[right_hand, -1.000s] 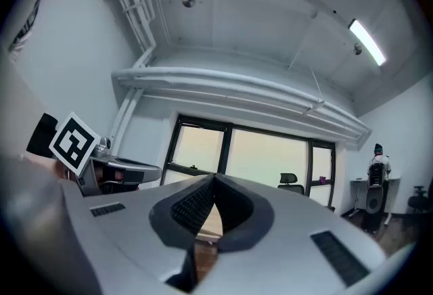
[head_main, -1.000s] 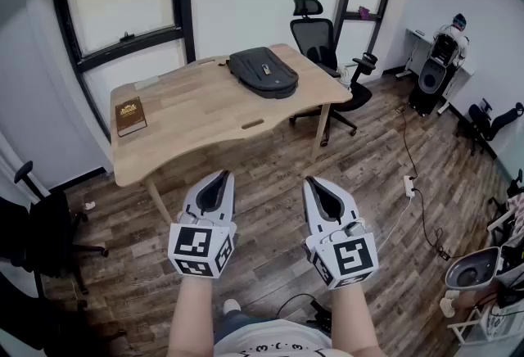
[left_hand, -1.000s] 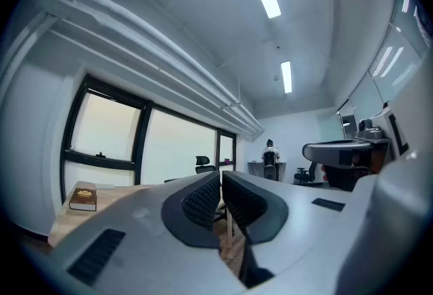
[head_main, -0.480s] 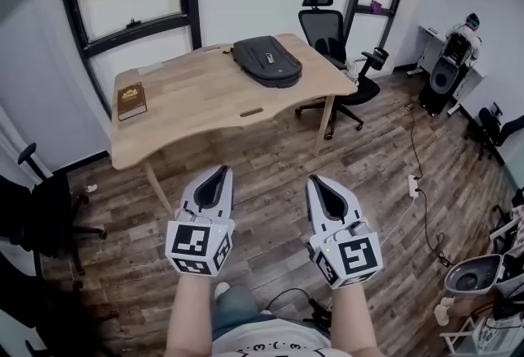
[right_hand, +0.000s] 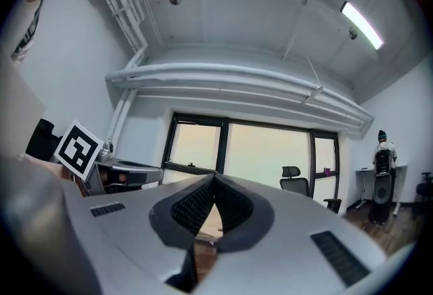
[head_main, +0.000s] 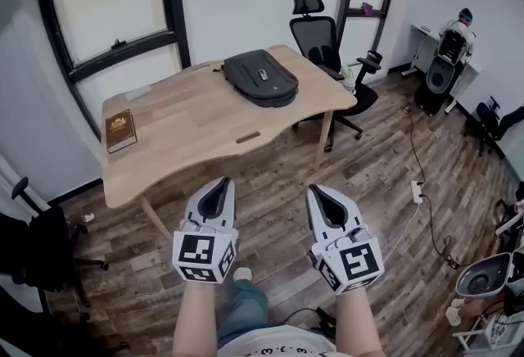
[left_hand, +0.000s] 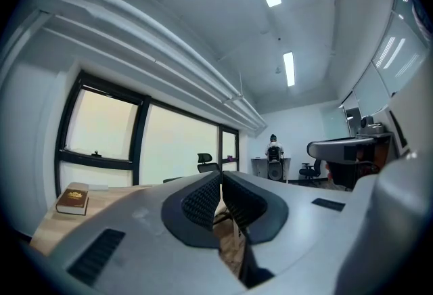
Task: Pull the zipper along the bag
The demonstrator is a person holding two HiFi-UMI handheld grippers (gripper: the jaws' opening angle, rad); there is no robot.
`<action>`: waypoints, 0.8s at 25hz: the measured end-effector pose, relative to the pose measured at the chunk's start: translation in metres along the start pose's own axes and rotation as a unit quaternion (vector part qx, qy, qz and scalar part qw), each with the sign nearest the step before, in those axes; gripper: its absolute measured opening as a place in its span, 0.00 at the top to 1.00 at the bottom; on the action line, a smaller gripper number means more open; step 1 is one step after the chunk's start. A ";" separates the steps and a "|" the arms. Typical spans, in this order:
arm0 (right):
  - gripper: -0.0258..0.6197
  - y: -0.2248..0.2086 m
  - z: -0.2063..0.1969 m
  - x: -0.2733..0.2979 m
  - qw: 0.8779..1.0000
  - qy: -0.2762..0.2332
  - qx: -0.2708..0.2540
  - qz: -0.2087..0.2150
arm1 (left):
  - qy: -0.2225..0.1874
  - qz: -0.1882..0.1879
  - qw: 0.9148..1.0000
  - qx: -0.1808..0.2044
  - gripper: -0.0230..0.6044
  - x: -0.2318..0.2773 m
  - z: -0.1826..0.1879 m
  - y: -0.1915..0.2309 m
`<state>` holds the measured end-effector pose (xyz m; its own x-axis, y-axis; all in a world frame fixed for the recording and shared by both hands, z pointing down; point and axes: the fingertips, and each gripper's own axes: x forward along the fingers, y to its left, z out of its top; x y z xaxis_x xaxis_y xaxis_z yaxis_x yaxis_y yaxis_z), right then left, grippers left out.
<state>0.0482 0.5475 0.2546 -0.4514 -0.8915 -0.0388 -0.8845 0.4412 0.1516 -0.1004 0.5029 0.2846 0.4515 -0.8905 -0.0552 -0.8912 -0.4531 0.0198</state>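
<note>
Bag (head_main: 260,77) seen only in head view; L gripper view catches book (left_hand: 73,197).

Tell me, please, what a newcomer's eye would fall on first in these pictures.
First come the two white tools in the foreground of the head view: the left tongs and the right tongs, side by side, both shut and empty, above the floor. Beyond them stands a desk, with a dark bag on its far right part and a book near its left edge.
</note>
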 end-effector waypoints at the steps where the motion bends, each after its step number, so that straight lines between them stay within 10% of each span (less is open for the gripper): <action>1: 0.88 -0.004 -0.002 0.016 1.000 0.001 0.001 -0.003 | 0.000 -0.004 1.000 0.000 0.93 0.013 -0.001 0.011; 20: 0.88 -0.069 -0.025 0.243 0.998 0.018 -0.006 -0.055 | 0.005 -0.045 0.999 -0.017 0.93 0.217 -0.011 0.177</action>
<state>0.0021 0.2977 0.2595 -0.3473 -0.9375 -0.0204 -0.9268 0.3398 0.1600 -0.1598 0.2287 0.2873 0.5305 -0.8462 -0.0492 -0.8450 -0.5326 0.0482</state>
